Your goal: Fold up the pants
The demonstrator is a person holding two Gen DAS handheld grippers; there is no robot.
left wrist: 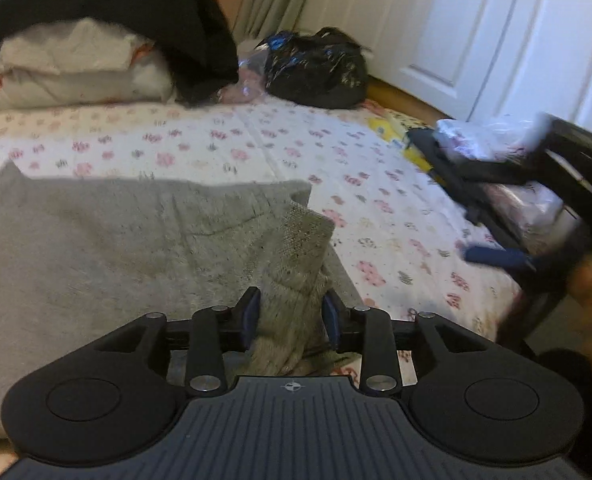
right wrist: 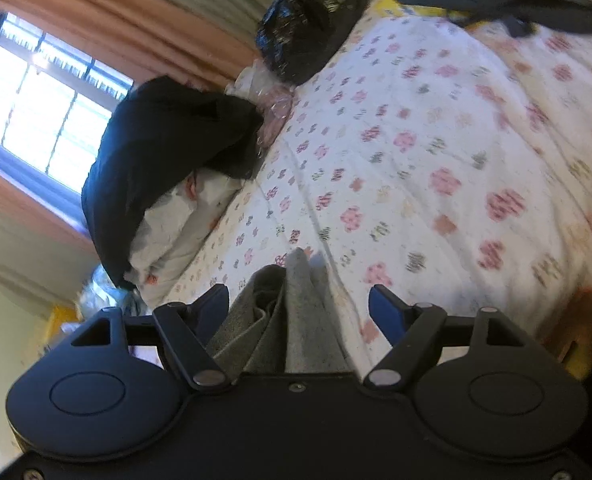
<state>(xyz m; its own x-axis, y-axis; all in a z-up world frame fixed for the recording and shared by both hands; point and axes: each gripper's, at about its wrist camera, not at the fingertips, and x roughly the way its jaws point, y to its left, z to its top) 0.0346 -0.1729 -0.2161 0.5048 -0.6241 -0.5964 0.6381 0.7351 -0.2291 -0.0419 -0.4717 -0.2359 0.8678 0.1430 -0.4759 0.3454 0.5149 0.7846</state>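
Grey knit pants [left wrist: 96, 240] lie spread on a floral bedsheet [left wrist: 256, 140]. In the left wrist view my left gripper [left wrist: 292, 312] has a bunched corner of the pants between its blue pads, which stand a little apart with the cloth filling the gap. In the right wrist view my right gripper [right wrist: 299, 308] is open wide; folded grey pants fabric [right wrist: 296, 320] lies between the fingers, touching neither pad clearly. The right gripper also shows, blurred, at the right of the left wrist view [left wrist: 499, 258].
A black garment [left wrist: 136, 8] lies over white pillows [left wrist: 68, 68] at the bed's head. A black plastic bag [left wrist: 315, 68] sits by the far edge. Dark clothes and plastic packets [left wrist: 475, 152] lie at the right. White closet doors [left wrist: 475, 32] stand behind.
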